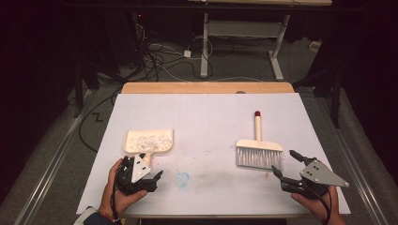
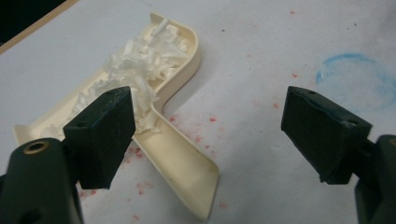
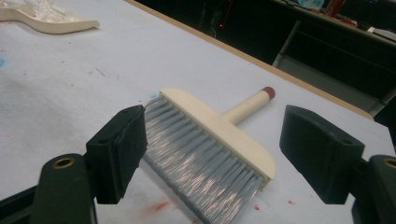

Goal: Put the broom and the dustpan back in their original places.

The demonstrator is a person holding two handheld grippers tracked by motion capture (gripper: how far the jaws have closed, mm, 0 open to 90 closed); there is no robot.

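A cream dustpan [image 1: 148,141] [image 2: 173,154] lies at the table's left, holding a heap of white shreds [image 1: 149,139] [image 2: 140,65]. Its handle points toward my left gripper [image 1: 148,176] [image 2: 210,135], which stands open just short of it, empty. On the right lies a cream hand brush [image 1: 258,147] [image 3: 219,135] with grey bristles and a red-tipped handle that points away. My right gripper [image 1: 283,163] [image 3: 212,149] is open right in front of the bristles, holding nothing.
The white table cover [image 1: 206,117] has a blue chalk ring [image 1: 182,178] [image 2: 357,79] and red specks near the front middle. A wooden table edge [image 1: 206,87] runs along the back. Beyond it stand a desk frame [image 1: 244,42] and floor cables [image 1: 159,56].
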